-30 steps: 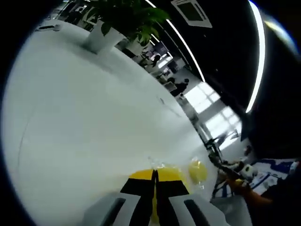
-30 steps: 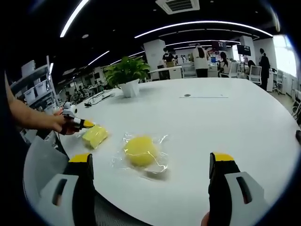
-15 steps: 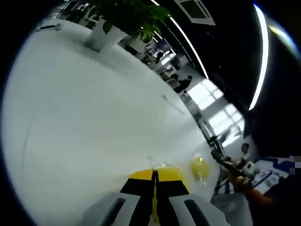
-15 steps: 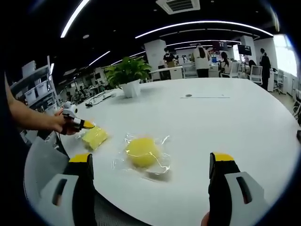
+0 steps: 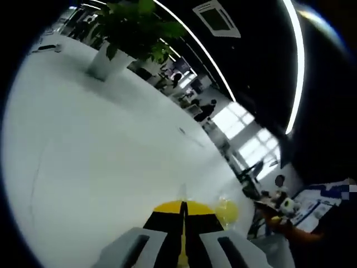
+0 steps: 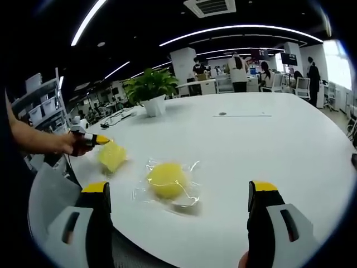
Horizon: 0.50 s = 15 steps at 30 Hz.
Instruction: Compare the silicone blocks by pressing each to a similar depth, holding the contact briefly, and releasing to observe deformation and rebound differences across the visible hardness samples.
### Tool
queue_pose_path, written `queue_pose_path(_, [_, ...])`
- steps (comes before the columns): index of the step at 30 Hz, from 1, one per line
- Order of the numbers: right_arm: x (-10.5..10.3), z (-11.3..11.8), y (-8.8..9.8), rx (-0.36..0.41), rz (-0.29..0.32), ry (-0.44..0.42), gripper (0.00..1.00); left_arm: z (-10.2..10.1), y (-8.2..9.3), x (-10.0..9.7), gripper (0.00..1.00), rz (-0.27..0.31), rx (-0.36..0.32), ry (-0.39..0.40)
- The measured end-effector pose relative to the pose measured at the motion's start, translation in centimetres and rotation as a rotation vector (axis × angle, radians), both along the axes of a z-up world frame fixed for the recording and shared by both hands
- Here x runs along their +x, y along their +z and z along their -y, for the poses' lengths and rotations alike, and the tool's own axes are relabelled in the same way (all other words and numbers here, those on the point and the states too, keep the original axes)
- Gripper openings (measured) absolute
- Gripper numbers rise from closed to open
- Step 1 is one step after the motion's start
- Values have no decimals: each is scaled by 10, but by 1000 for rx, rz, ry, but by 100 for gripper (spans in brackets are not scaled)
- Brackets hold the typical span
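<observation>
Right claw (image 6: pixel 181 223): jaws spread wide, yellow-tipped, nothing between them, held above the near edge of the white counter (image 6: pixel 268 139). Ahead of it and between the jaws in view lies a round yellow block (image 6: pixel 166 180) inside a clear crinkled wrapper, flat on the counter.

To the left of the round block, near the counter's edge, a second yellow block (image 6: pixel 111 156), squarish and also wrapped, sits tilted with one end up. The left claw (image 6: pixel 96 139) is at its upper end, gripped by a hand (image 6: pixel 70 144) on a bare forearm coming in from the left. The claw's tip appears to hold the block's corner; contact itself is too small to confirm.

Left gripper view: left claw (image 5: pixel 183 207) jaws closed together, yellow tips meeting, with a sliver of yellow showing between the dark jaw faces lower down, taken as the squarish block (image 5: pixel 182 254). Just right of the tips the round block (image 5: pixel 227 211) shows as a blurred yellow patch on the counter (image 5: pixel 100 156). The view is rolled hard, so the counter runs up to the left.

Background: potted plant (image 6: pixel 149 89) in a white pot stands farther back on the counter; also seen in the left gripper view (image 5: pixel 125 30). Shelving with bins (image 6: pixel 42 103) at left. People at desks beyond the counter.
</observation>
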State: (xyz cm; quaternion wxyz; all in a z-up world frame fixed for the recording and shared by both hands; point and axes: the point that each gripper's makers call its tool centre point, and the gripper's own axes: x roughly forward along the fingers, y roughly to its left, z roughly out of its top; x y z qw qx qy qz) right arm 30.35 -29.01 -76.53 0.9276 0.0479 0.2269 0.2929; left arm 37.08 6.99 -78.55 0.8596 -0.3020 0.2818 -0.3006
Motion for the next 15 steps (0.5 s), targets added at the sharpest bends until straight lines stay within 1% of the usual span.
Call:
queue_pose_path(1, [0,0,1,-1,1,1,96,1,2,0,0,9,10,-5])
queue_pose_path(3, [1,-1,2,0,3,2,96,4,16,4,0,57,38,-29])
queue_pose_path(5, [2,-2,3,0,5,6,96,6,23,6,0,91,68,-50])
queue_pose_path(6, [2,-3,3,-3,5,9,96,6,25,8,0,108,92,-55])
queue_pose_path(7, [2,-2,3,-4,5,10,96,5,29,10,0,130,135,-59])
queue_pose_path(8, [2,-3,3,-5,5,11,96,7,33,11,0,131,135,-64])
queue_pose_path(11, [2,-4,3,-4,2,13,96,7,44,16,0,175,161,-64])
queue_pose_path(13, [2,-5,2,-2,-2,17,96,8,52,18,0,193,152,-62])
queue_pose_path(15, [1,-7,3,-1,-2,20,96,10,58,18,0,212,166,-59])
